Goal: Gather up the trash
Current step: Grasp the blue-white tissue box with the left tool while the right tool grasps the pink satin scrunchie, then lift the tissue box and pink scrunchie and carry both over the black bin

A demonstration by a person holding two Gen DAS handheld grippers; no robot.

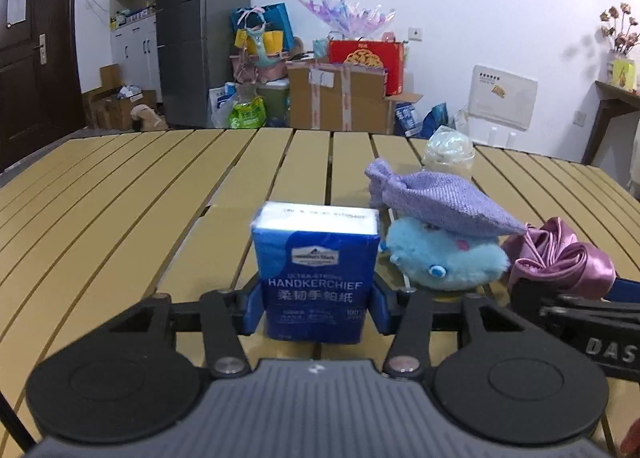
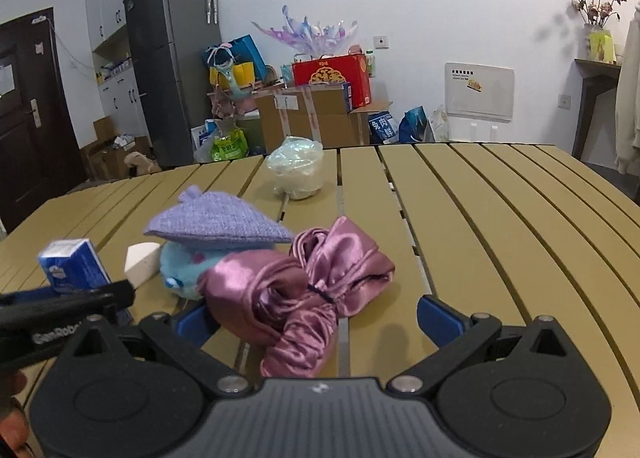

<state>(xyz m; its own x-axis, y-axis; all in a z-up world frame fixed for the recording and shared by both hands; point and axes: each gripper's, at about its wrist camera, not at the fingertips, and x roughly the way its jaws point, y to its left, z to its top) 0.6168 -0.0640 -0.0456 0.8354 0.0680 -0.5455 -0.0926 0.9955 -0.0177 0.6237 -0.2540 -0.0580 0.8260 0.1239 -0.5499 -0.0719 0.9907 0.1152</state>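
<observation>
My left gripper is shut on a blue handkerchief tissue pack, held upright just above the slatted table; the pack also shows in the right wrist view. My right gripper is open, its blue pads on either side of a crumpled pink satin cloth lying on the table; the cloth also shows in the left wrist view. A clear crumpled plastic bag sits farther back on the table, also in the left wrist view.
A blue plush toy under a purple knitted hat lies between the grippers. A white wedge sponge lies left of the toy. The yellow slatted table extends right. Boxes, bags and a fridge stand beyond.
</observation>
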